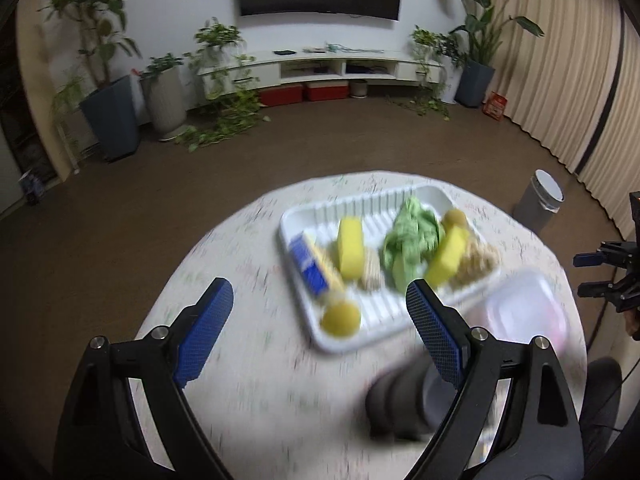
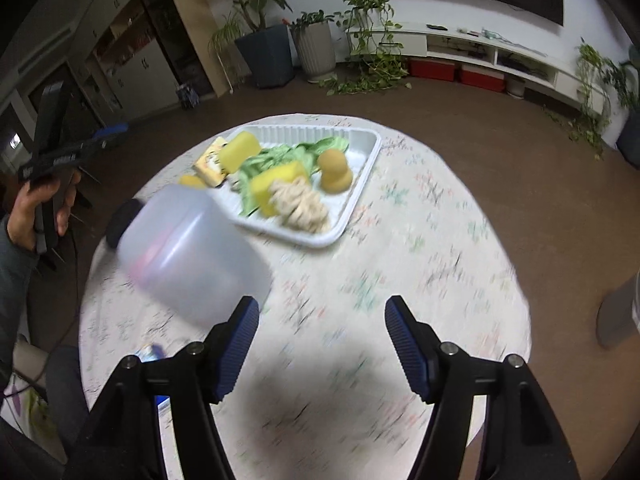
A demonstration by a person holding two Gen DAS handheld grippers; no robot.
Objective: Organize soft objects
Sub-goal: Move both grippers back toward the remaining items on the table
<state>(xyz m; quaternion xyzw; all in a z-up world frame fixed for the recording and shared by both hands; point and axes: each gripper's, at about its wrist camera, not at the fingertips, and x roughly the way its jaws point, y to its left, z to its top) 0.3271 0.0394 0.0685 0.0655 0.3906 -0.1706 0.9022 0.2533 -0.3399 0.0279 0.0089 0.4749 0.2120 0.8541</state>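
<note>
While everything's motion-blurred, still easy to make out: ribbed white plastic tray [image 1: 384, 312] mid-table [image 2: 420, 240], holding spongy yellow blocks [image 1: 351, 252], crumpled green cloth [image 1: 412, 240], knotty beige rope [image 2: 300, 204], round yellow balls [image 1: 341, 319]. Just beside tray, frosted translucent tub [image 2: 192, 256] and dark grey roll [image 1: 400, 400]. Left gripper [image 1: 320, 316] tilted down near tray, jaws wide, empty. Right gripper [image 2: 320, 336] beside tub, jaws parted, gripping nothing.

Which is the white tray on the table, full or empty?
Nearly full. The white tray holds yellow sponges, a crumpled green cloth and other soft items.
</note>
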